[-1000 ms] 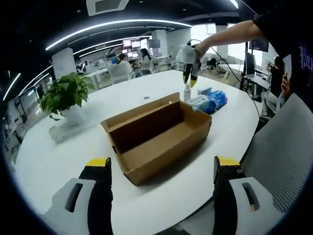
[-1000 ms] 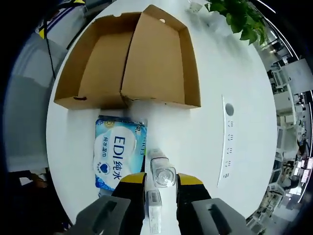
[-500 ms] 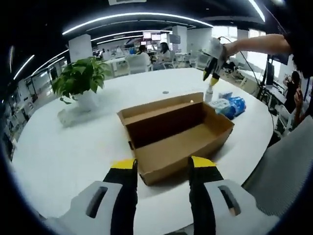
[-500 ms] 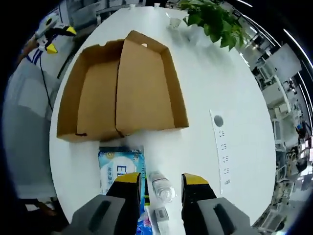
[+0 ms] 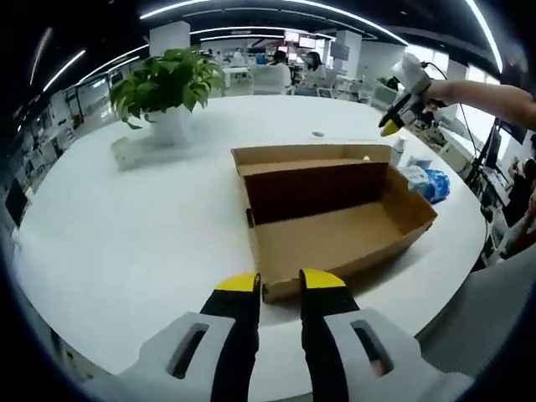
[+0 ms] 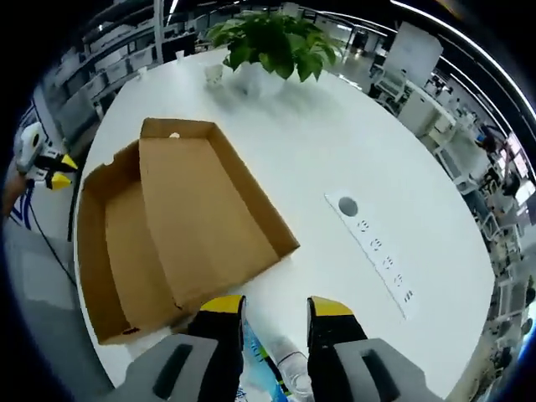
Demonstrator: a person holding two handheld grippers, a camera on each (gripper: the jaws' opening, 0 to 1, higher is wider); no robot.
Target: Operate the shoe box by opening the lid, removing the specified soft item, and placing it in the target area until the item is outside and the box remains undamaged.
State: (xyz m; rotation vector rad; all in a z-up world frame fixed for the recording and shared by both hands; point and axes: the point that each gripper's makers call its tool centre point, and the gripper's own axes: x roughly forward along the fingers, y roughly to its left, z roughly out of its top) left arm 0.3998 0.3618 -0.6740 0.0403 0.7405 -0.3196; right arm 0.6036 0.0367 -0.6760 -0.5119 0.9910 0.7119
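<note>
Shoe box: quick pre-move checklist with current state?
1. Lid open: ok. The shoe box lies with its lid folded back flat on the white table.
2. Box interior empty: ok. Only bare cardboard shows inside in both views.
3. Soft item out of box: ok. The blue wet-wipes pack lies on the table beside the box.
4. Box undamaged: ok as far as visible; walls stand straight, no tears seen.
5. Left gripper free: ok. Its jaws stand nearly closed, holding nothing, just short of the box's near edge.
6. Right gripper free: ok. Its jaws stand apart above the wipes and a clear bottle.
</note>
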